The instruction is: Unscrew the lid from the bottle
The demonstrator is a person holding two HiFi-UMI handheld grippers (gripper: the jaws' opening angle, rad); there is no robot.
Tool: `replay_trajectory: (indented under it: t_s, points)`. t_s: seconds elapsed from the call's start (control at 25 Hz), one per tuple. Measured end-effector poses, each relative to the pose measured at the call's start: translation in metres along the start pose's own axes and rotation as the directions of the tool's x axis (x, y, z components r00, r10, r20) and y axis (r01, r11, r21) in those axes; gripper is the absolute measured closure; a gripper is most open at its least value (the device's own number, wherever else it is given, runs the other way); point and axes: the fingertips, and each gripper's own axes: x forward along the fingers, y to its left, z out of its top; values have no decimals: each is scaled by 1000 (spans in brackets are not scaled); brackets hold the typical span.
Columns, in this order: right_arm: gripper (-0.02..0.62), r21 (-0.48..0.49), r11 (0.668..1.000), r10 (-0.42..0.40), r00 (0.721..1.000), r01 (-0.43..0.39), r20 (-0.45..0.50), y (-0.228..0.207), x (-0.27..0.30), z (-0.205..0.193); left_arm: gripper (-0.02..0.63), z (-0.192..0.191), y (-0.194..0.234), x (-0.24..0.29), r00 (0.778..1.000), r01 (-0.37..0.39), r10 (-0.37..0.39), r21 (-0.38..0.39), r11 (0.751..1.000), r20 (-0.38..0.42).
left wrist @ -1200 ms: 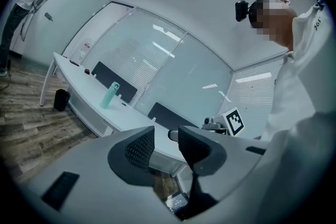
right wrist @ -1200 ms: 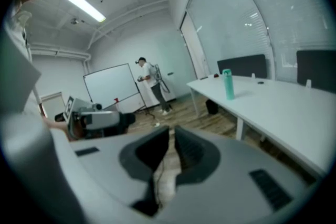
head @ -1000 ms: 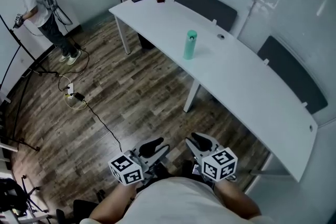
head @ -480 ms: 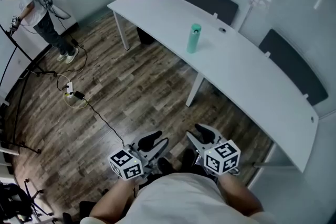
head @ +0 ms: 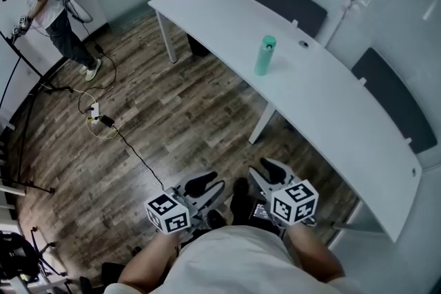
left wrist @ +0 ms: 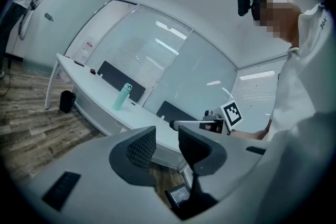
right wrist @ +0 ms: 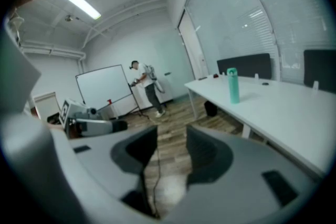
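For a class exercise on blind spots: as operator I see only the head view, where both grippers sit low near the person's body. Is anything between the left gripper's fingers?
Observer: No. The left gripper view shows the left gripper with its fingers apart and nothing between them.
Operator: And the right gripper?
Observer: Its fingers have just been opening; they stand apart, with only floor showing through the gap.
Operator: What stands behind the person across the room?
Observer: A whiteboard, seen in the right gripper view.
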Motion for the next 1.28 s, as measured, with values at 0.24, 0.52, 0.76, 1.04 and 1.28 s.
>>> replay_trajectory:
  t_s: [0.24,0.52,0.76,1.04,1.28]
  points:
    - [425,0,1000,3,1000,-3,1,-46,29,29,460,20,35,34,999,-43,43,-16,999,4]
    - [425,-9,1000,-15,1000,14,-18,-115,46,60,460,47,60,93,998,-62,62,-3,998,4]
    - [425,-14,1000,8,1000,-8,-20,-150,57,75,460,60,67,139,999,-45,45,15,999,-3]
    - [425,-11,1000,26,999,-26,-33,-175,68,84,460,66,73,181,999,-24,24,15,1000,-24]
    - [425,4,1000,9,999,-9,-40,-188,83,93,460,77,95,197,999,-14,15,16,1000,-48]
